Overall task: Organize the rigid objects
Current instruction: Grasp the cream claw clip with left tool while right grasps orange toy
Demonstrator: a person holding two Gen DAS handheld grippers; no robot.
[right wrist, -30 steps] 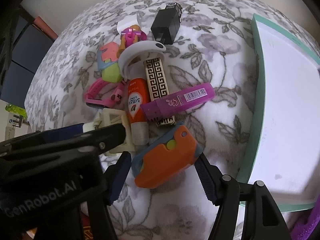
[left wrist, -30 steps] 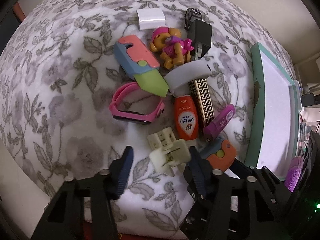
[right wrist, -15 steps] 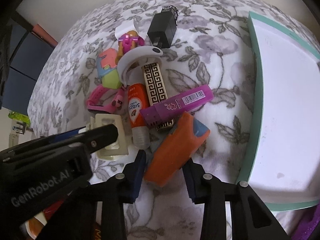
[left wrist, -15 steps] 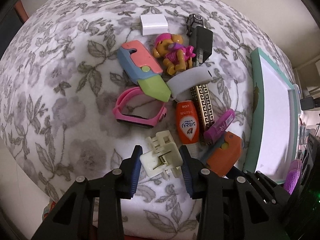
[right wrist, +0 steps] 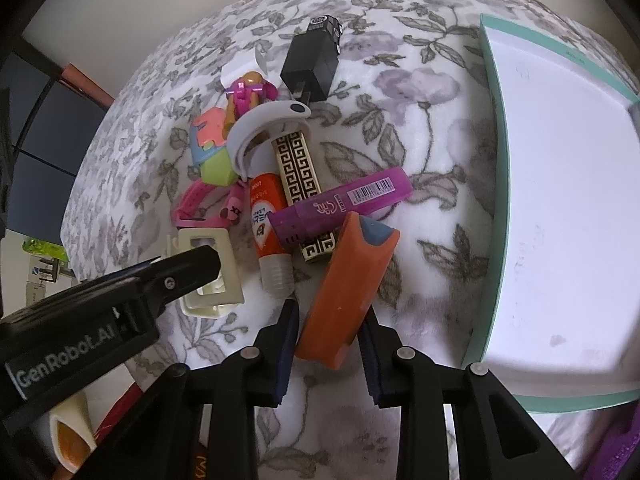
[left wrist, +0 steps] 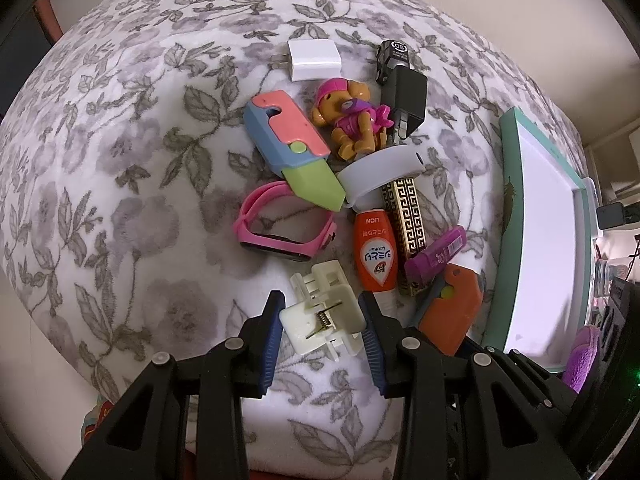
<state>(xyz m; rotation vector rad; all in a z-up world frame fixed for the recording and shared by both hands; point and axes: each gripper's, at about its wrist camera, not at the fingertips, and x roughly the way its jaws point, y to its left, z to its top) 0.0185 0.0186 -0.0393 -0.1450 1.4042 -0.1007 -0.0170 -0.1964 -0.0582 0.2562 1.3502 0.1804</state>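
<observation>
Rigid objects lie heaped on a fleecy, leaf-and-flower printed surface (left wrist: 132, 184), beside a mint-rimmed white tray (right wrist: 494, 184). The left gripper (left wrist: 322, 316) is clamped on a cream plastic clip (left wrist: 322, 312), boxy, with a bare wire spring showing on top; its ribbed blue pads press both sides. The right gripper (right wrist: 328, 322) has just been closing, and its pads now pinch the near end of an orange toy knife handle (right wrist: 348, 284), a smooth flat slab with a blue-grey tip. Its long axis runs up and away from the jaws, leaning slightly right toward a glossy purple marker (right wrist: 340, 208), which lies crosswise over a gold-and-black Greek-key lighter (right wrist: 298, 168). An orange glue bottle (right wrist: 266, 216) with a ribbed clear cap lies alongside the lighter. In the right wrist view the left gripper's black arm covers part of the clip (only its frame shows). A pink watch band (left wrist: 276, 224) is partly hidden there too.
</observation>
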